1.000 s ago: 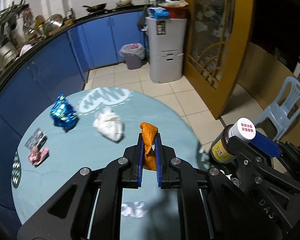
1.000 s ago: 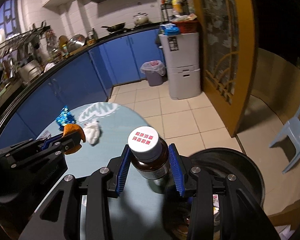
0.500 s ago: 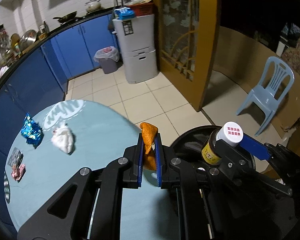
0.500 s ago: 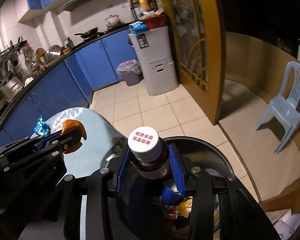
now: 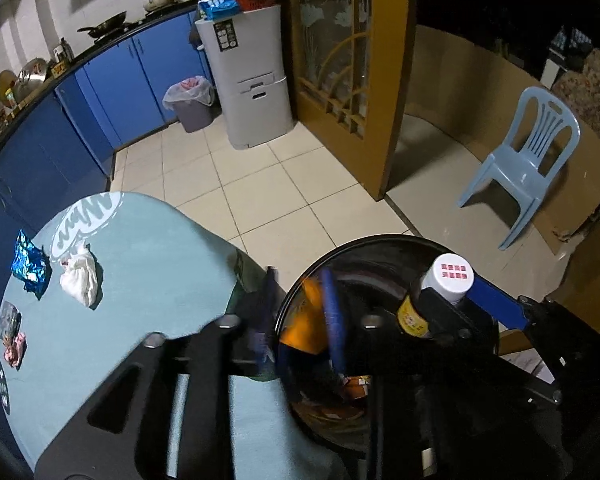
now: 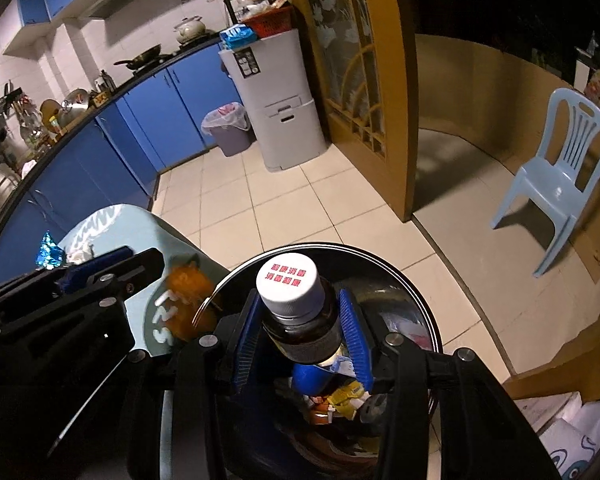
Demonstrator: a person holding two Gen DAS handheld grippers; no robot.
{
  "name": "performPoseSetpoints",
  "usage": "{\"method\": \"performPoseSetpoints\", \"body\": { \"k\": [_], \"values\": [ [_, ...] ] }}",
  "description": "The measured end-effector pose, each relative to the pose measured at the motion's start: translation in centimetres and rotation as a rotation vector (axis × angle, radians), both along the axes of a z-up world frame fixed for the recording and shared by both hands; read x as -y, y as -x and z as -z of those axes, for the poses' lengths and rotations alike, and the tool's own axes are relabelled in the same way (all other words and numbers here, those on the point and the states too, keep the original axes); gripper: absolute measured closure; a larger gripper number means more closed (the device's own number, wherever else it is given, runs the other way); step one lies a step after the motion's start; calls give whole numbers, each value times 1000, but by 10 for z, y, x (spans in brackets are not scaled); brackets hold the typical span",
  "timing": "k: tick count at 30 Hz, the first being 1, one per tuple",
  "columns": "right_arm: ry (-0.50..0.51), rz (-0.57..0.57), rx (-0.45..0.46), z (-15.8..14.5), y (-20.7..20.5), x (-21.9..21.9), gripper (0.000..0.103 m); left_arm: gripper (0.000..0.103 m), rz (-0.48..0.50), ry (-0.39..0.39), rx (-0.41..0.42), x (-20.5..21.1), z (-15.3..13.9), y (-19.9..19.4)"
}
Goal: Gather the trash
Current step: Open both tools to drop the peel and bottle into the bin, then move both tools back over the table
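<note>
While the black bin [image 5: 384, 240] serves as the reference, the blue foil wrapper [image 5: 29, 263] and white tissue [image 5: 80, 276] lie on the teal table [image 5: 148, 264] well to the bin's left. Just inside the bin's left rim, the left gripper [image 5: 300, 312] has just been opening; its jaws stand apart around the blurred orange wrapper [image 5: 306, 328], apparently released. Over the bin's mouth, the right gripper [image 6: 298, 326] is clamped on the brown bottle [image 6: 296, 304].
</note>
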State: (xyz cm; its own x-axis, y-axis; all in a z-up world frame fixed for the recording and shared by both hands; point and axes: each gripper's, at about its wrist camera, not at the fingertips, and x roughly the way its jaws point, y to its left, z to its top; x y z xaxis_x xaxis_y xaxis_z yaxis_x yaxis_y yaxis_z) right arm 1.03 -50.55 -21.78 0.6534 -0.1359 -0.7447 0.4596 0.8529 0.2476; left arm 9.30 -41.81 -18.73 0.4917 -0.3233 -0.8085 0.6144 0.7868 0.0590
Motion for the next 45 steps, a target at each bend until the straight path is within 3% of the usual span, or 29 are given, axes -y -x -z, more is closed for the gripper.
{"method": "performPoseSetpoints", "body": {
  "k": [1, 2, 4, 6, 9, 12, 18, 24, 34, 45],
  "values": [
    [-3, 0, -3, 1, 0, 1, 63, 12, -5, 12, -5, -2, 0, -1],
    [-3, 1, -6, 3, 0, 1, 63, 6, -19, 31, 18, -6, -2, -1],
    [3, 4, -7, 3, 0, 2, 52, 3, -23, 67, 69, -11, -9, 2],
    [7, 7, -2, 3, 0, 2, 41, 4, -22, 46, 99, -9, -11, 3],
    [8, 5, 3, 2, -1, 1, 40, 4, -45, 46, 93, -15, -10, -1],
    [5, 4, 6, 2, -2, 0, 32, 4, -67, 43, 75, -22, -9, -9],
    [1, -7, 14, -3, -9, -6, 32, 4, -121, 44, 69, -47, -12, -18],
    [15, -89, 22, -14, -36, -42, 32, 4, -229, 63, 75, -98, -20, -39],
    [30, -294, 11, -19, -105, -135, 32, 4, -477, 32, 63, -226, -14, -88],
    [37, -443, -53, -5, -181, -216, 32, 4, -770, -3, -8, -349, 17, -123]
  ]
}}
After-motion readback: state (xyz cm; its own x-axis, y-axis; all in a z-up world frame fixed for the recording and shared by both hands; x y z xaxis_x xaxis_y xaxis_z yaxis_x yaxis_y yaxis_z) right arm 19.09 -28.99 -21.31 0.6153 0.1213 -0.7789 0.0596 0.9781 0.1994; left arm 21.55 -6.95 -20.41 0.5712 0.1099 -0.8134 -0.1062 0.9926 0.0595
